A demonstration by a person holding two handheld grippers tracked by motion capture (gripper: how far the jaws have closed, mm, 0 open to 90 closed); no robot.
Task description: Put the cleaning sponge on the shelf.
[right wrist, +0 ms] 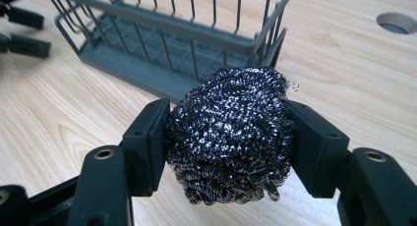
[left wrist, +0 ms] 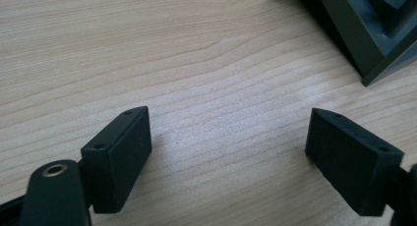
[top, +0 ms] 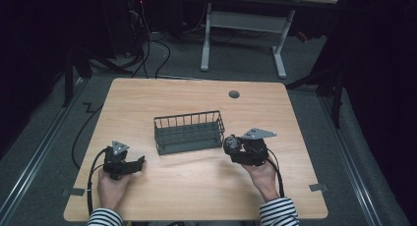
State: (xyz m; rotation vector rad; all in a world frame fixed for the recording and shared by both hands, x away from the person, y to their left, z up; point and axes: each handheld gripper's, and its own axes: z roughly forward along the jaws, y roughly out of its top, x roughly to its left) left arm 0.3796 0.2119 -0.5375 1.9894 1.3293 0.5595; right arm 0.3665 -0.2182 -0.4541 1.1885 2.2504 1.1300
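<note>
A ball of steel wool [right wrist: 228, 135] sits squeezed between the two black pads of my right gripper [right wrist: 228, 147], lifted off the wooden table [top: 196, 186]; from above the steel wool [top: 230, 144] shows at the tip of the right gripper [top: 231, 146], just right of the basket. The dark grey wire basket [top: 189, 131] stands in the middle of the table, and its near corner [right wrist: 265, 39] rises right behind the ball. My left gripper [top: 140, 162] rests low at the table's front left, and its jaws [left wrist: 228, 147] stand wide apart over bare wood.
A round cable hole [top: 234, 94] lies in the table's far right part, also visible as the hole [right wrist: 397, 22] beyond the basket. A corner of the basket's base [left wrist: 373, 34] shows ahead of the left gripper. Another desk's legs [top: 280, 49] and cables stand behind the table.
</note>
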